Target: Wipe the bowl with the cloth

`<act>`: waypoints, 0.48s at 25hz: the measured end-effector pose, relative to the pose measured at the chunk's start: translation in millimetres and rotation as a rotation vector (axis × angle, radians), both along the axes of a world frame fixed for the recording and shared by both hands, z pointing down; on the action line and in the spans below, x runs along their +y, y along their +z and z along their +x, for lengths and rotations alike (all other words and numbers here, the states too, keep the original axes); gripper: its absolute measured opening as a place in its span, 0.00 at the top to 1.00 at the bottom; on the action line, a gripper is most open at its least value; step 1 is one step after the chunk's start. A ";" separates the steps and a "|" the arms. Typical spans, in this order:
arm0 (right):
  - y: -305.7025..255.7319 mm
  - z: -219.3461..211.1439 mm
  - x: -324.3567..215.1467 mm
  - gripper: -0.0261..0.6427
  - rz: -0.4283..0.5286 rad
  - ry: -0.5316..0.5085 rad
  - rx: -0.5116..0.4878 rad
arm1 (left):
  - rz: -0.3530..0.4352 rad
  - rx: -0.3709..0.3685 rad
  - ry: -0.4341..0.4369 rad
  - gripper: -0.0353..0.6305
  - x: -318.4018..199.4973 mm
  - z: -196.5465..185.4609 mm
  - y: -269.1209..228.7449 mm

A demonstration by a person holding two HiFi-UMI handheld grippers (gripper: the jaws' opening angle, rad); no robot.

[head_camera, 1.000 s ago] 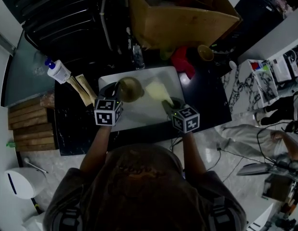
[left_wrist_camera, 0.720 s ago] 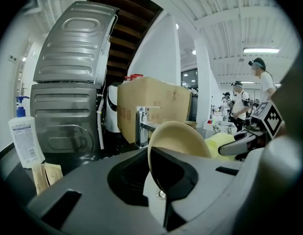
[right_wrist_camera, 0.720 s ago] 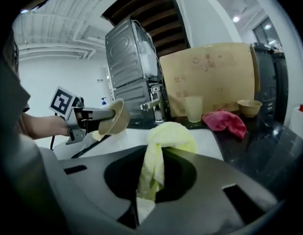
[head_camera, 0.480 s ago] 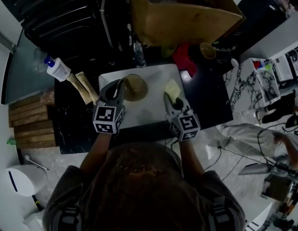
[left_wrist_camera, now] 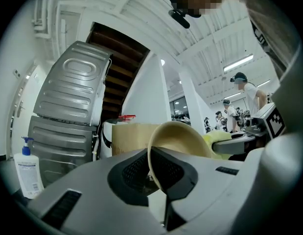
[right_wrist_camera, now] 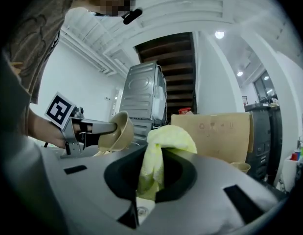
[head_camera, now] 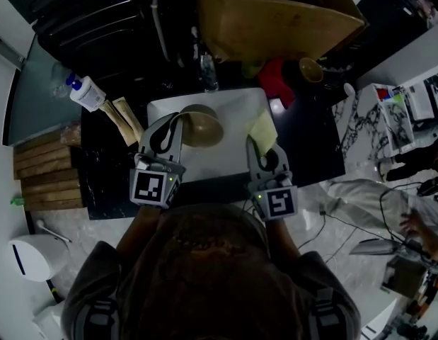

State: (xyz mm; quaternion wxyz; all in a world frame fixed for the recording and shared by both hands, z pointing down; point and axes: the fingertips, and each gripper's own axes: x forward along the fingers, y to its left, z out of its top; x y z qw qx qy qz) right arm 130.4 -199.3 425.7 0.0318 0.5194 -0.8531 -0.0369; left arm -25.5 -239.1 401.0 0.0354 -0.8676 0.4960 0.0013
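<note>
White tray (head_camera: 204, 168) on dark counter: L gripper (head_camera: 170, 127) clamps bowl (head_camera: 203, 126) by its rim, tilted above tray. R gripper (head_camera: 261, 146) pinches cloth (head_camera: 263, 127). Cloth & bowl apart, so wiping prob. not begun; all left.

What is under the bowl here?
The white tray lies below the bowl, which the left claw holds by its rim. The patch of tray directly beneath is covered by the bowl.
</note>
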 end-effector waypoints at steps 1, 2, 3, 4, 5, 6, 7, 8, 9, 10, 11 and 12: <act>0.5 -1.3 0.4 0.93 -0.003 -0.003 -0.001 | -0.004 -0.002 0.000 0.92 0.0 0.0 1.2; 0.7 -2.6 0.6 0.93 -0.005 -0.005 -0.001 | -0.006 -0.005 0.000 0.92 0.1 0.1 1.9; 0.9 -3.5 0.8 0.93 -0.007 -0.006 0.001 | -0.006 -0.007 0.000 0.92 0.4 0.3 2.1; 1.2 -3.6 0.8 0.93 -0.009 -0.004 0.004 | -0.005 -0.008 0.000 0.92 0.6 0.6 2.0; 1.2 -3.2 0.4 0.94 -0.011 0.001 0.004 | -0.004 -0.007 0.001 0.92 0.8 0.9 1.7; 0.7 -2.6 -0.3 0.94 -0.011 0.007 0.001 | -0.005 -0.005 0.002 0.92 0.9 1.2 1.3; 0.3 -1.9 -1.0 0.94 -0.010 0.012 -0.003 | -0.006 -0.004 0.003 0.92 1.0 1.3 1.3; 0.4 -1.2 -1.6 0.94 -0.008 0.016 -0.004 | -0.007 -0.005 0.002 0.92 1.1 1.2 1.4; 1.0 -0.5 -1.9 0.94 -0.008 0.019 -0.003 | -0.008 -0.005 0.000 0.92 1.1 0.8 1.6; 1.6 0.1 -2.2 0.94 -0.008 0.022 -0.003 | -0.008 -0.006 -0.003 0.92 1.0 0.3 2.0; 1.8 0.3 -2.3 0.94 -0.009 0.025 -0.007 | -0.011 -0.007 -0.006 0.92 1.0 -0.6 3.2; 1.6 0.2 -2.4 0.94 -0.008 0.026 -0.011 | -0.017 -0.010 -0.010 0.92 1.0 -2.0 5.7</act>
